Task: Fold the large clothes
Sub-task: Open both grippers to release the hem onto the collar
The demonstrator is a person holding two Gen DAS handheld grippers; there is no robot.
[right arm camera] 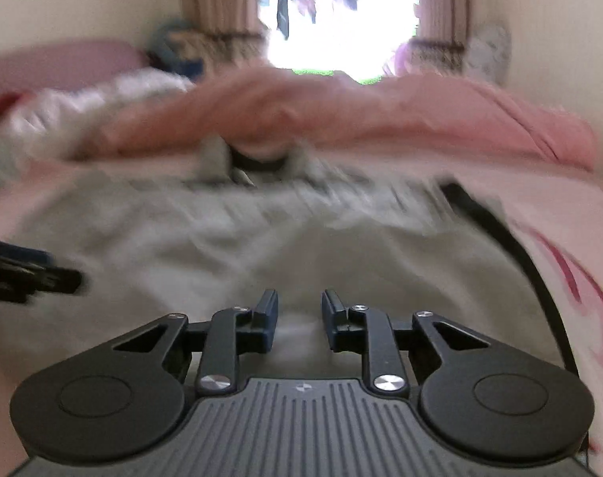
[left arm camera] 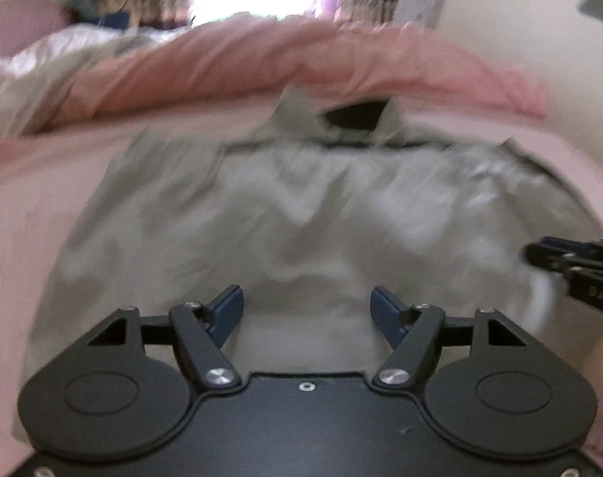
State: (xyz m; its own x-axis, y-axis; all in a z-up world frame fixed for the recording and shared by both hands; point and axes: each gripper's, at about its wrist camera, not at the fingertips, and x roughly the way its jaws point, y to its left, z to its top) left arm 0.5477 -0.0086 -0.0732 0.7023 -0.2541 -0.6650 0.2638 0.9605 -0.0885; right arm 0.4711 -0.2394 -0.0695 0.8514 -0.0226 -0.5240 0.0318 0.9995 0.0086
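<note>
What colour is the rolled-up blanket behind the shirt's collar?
Salmon pink, plain. The blanket shows best in the left wrist view, lying beyond the grey-green shirt.

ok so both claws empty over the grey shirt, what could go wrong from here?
1. The left claw stands wide, the right claw narrower, neither pinching the grey shirt; uneven grabs may skew the fold.
2. The shirt is already rumpled, so a pinch might catch several layers.
3. Both views are blurred; a claw could snag the pink sheet underneath.

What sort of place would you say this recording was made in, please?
Most likely a bedroom: a bed with a pale pink sheet, a rumpled pink quilt behind the grey-green garment, and a curtained bright window.
</note>
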